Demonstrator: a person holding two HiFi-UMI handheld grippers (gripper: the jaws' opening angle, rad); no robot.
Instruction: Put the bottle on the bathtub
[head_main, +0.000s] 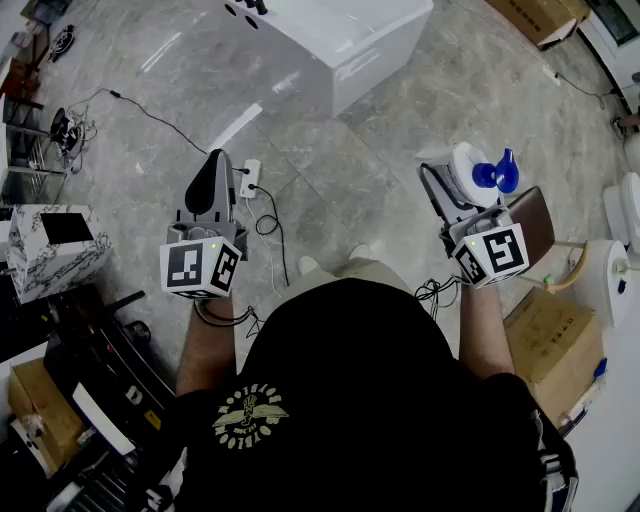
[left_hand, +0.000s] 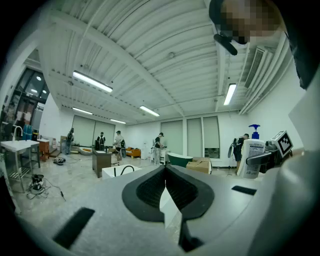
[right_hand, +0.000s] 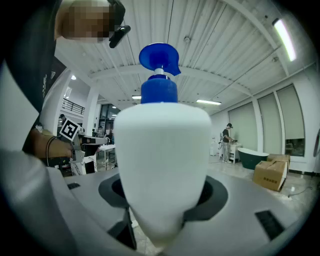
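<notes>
Above grey floor (head_main: 380, 190), right gripper (head_main: 468, 197) clamping bottle (right_hand: 162, 165), left gripper (left_hand: 165, 175) closed, empty.

Head view overhead, others level, sharing bottle (right_hand: 165, 160)

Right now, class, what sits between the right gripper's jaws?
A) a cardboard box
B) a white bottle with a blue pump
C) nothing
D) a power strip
B: the right gripper is shut on the bottle, with the blue pump rising above the jaws.
</notes>
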